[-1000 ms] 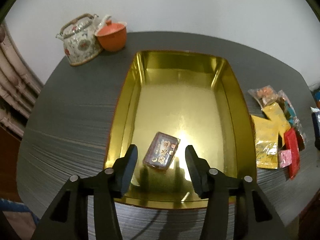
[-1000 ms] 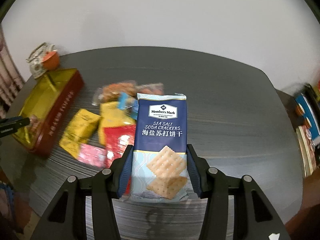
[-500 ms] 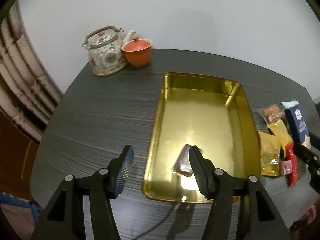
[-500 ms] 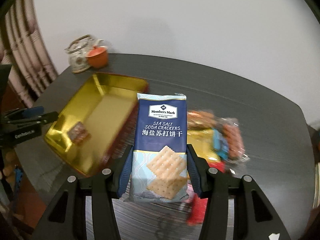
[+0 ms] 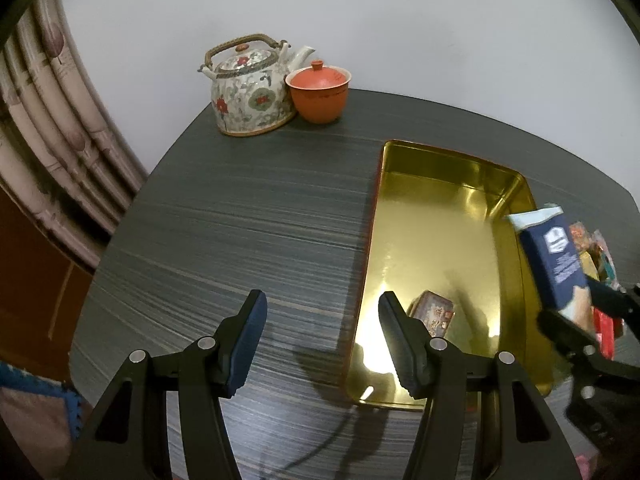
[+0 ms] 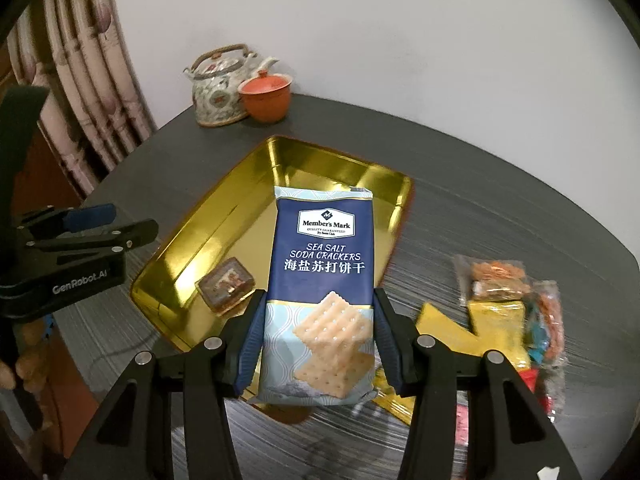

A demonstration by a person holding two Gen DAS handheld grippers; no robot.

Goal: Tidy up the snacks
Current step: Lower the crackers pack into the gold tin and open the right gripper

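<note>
A gold tin [image 5: 370,240] lies open on the dark table, with one small brown packet [image 5: 434,314] on its floor near the front end. My left gripper [image 5: 320,300] hovers open and empty over the table, just left of the tin's front corner. My right gripper [image 6: 319,296] is shut on the lower half of a blue sea salt cracker pack [image 6: 324,264], held upright above the tin [image 6: 224,216] beside the brown packet [image 6: 226,286]. In the left wrist view the cracker pack [image 5: 554,256] and right gripper [image 5: 580,312] show at the tin's right rim.
A floral teapot [image 5: 250,88] and an orange lidded cup [image 5: 320,92] stand at the table's far corner. A pile of several snack packets [image 6: 508,312] lies right of the tin. A curtain [image 5: 52,140] hangs past the table's left edge.
My left gripper widened its jaws and drew back left, off the tin and the brown packet. My right gripper carried the cracker pack leftward from over the snack pile to over the tin.
</note>
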